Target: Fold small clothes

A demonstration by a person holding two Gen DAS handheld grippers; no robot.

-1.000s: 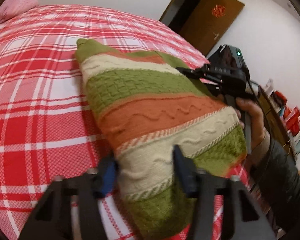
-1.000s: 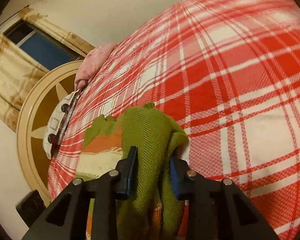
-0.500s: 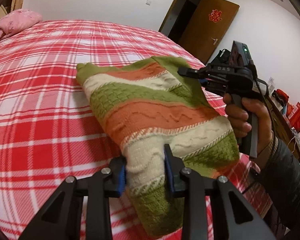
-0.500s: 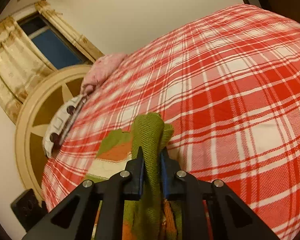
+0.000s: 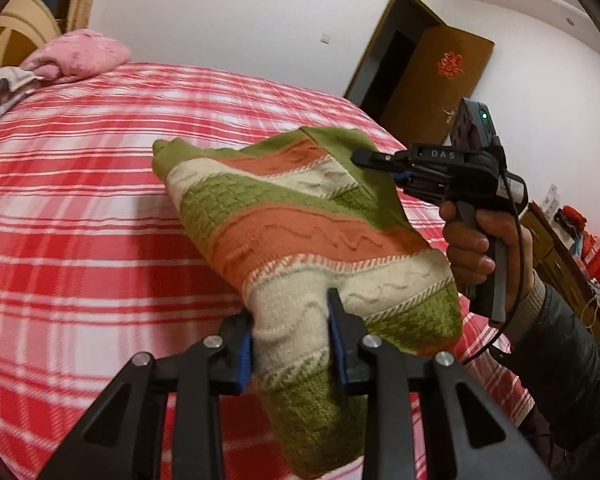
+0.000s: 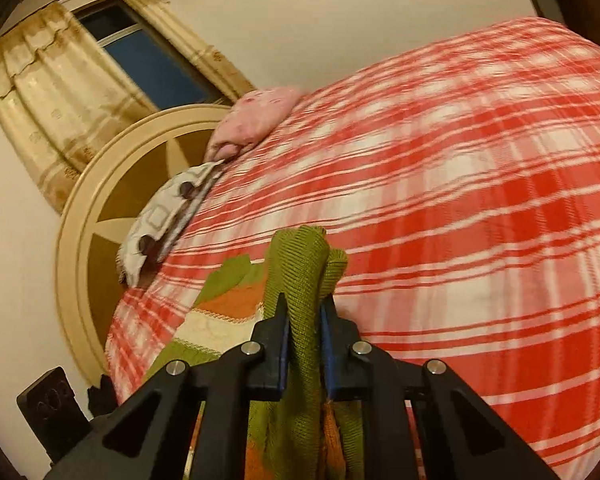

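A knitted garment [image 5: 300, 232] striped green, orange and cream hangs lifted over the red plaid bed [image 5: 80, 208]. My left gripper [image 5: 290, 336] is shut on its thick cream band at the near edge. In the left wrist view a hand holds my right gripper [image 5: 374, 162], whose fingers pinch the garment's green far corner. The right wrist view shows my right gripper [image 6: 304, 328] shut on a bunched green fold [image 6: 304, 276], the rest of the garment [image 6: 220, 320] trailing down to the left.
A pink pillow [image 5: 76, 56] and a patterned pillow [image 6: 164, 216] lie at the round headboard [image 6: 100, 184]. A window with cream curtains [image 6: 68, 92] is behind it. A brown door [image 5: 432, 88] stands open on the right, and red items [image 5: 592, 248] sit on a sideboard.
Both grippers closed on the garment and lifted it off the bed. The garment now hangs stretched between them, higher than before.
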